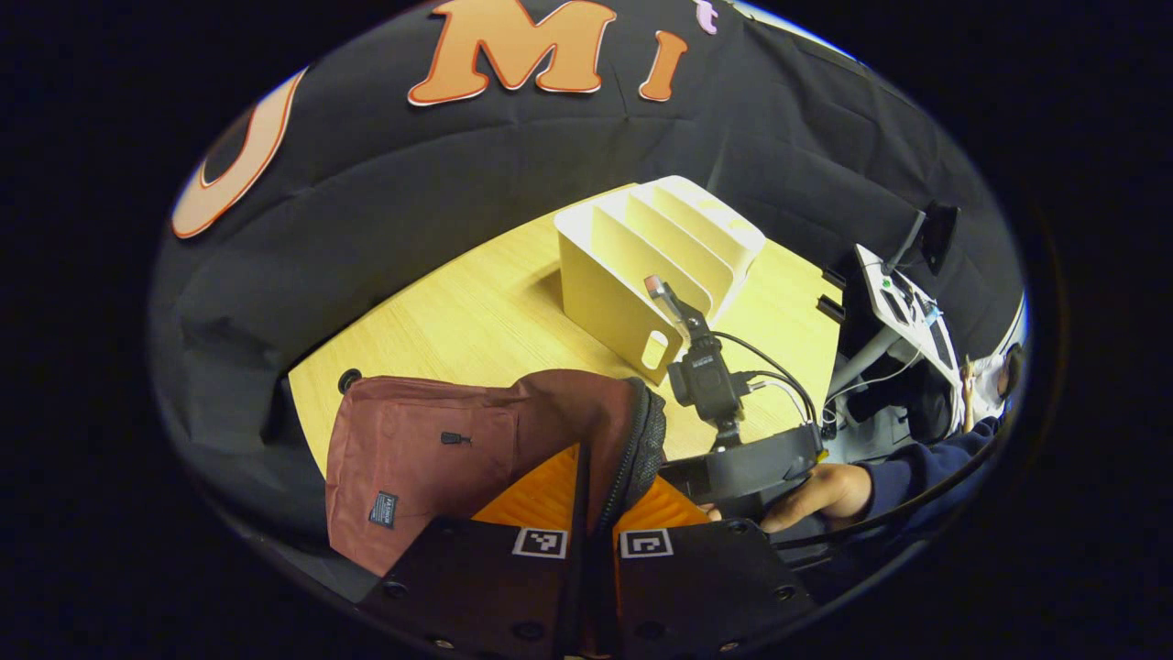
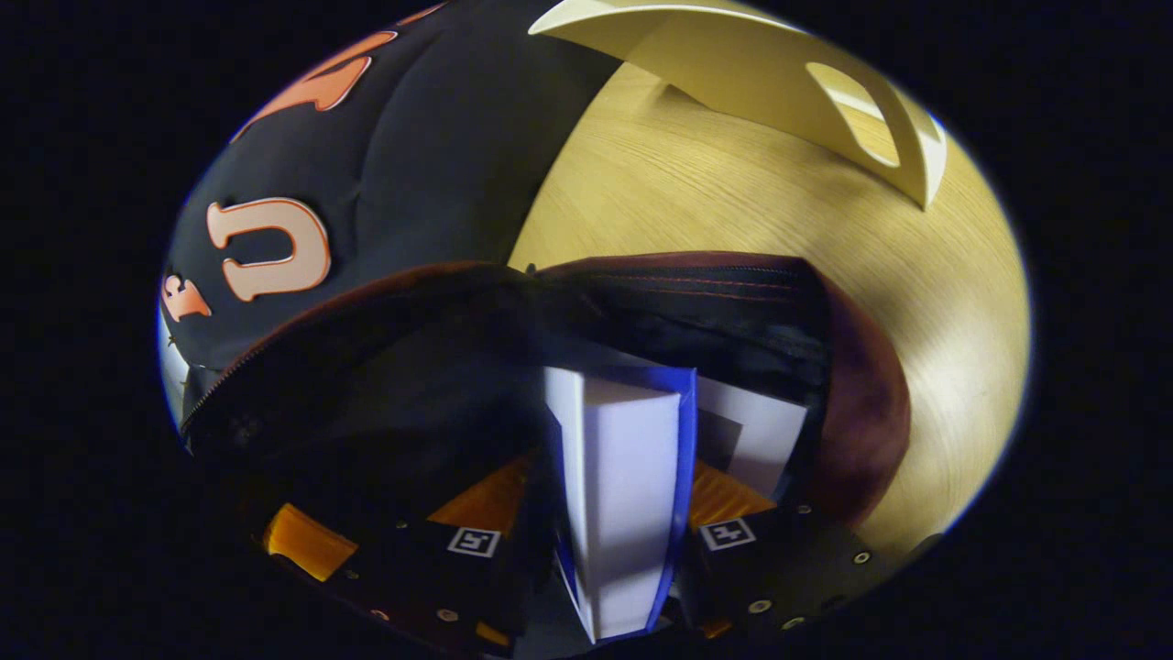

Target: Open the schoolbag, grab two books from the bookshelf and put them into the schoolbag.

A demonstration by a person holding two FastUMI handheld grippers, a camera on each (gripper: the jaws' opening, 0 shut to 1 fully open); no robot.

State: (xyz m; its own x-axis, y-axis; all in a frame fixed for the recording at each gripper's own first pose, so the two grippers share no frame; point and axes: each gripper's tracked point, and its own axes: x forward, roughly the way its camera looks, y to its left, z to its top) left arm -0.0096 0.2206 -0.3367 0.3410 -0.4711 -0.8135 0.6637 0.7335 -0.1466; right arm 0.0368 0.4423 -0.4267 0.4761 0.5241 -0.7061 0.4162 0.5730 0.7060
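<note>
The left gripper (image 1: 580,513) is clenched on the zipper edge of the schoolbag (image 1: 422,449), both fingers pinching the flap and holding the mouth of the maroon bag open on the wooden table (image 1: 458,321). In the right gripper view, the right gripper (image 2: 609,541) grasps a book (image 2: 623,477) with a blue cover and white page block, its fingers pressed on either side, and the book's front end is already inside the dark opening of the bag. A 2nd white, book-like shape (image 2: 756,435) sits just behind it inside the bag; the interior is dark, so it is probably the 1st book, but I cannot be sure.

The bookshelf (image 1: 641,266), a cream divider rack, stands well apart from the bag with all its slots bare. Judging from this, the task is near its end, and the step in hand is seating book 2.

To do it well, the left hand should keep the flap lifted and taut so the opening does not sag onto the book. The right should slide the book down parallel to the one already inside, keep its corner off the zipper teeth, and let go only when the book's lower edge rests on the bag's bottom. Then back out straight, without dragging the lining.
</note>
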